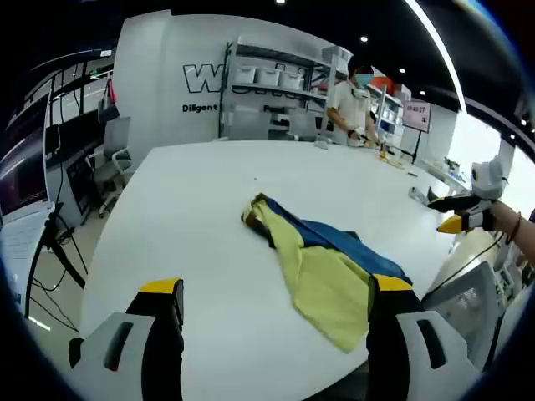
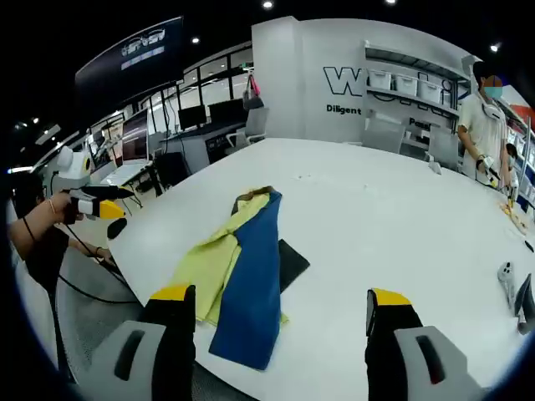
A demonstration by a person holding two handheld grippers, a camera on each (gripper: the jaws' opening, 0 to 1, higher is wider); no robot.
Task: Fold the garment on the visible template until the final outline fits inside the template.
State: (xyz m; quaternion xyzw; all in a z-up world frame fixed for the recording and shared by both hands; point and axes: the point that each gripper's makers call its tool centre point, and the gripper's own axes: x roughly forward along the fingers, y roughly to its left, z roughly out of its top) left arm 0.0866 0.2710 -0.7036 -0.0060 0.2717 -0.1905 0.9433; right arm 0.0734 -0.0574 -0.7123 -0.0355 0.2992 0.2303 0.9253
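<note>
Yellow-tipped left claw [image 1: 276, 305] hovers agape above garment [image 1: 330, 263].

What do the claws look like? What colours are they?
Each claw has two black jaws with yellow tips and pale grey housings at the base: the left claw and the right claw. A thin band circles the person's wrist.

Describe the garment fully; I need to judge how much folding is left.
The garment is soft cloth in two colours, pale yellow and deep blue, with a dark collar end pointing away across the white table. It lies crumpled and partly doubled over near the table's edge, a long blue panel beside bunched yellow. A dark flat piece shows beneath it. Neither gripper touches it.
</note>
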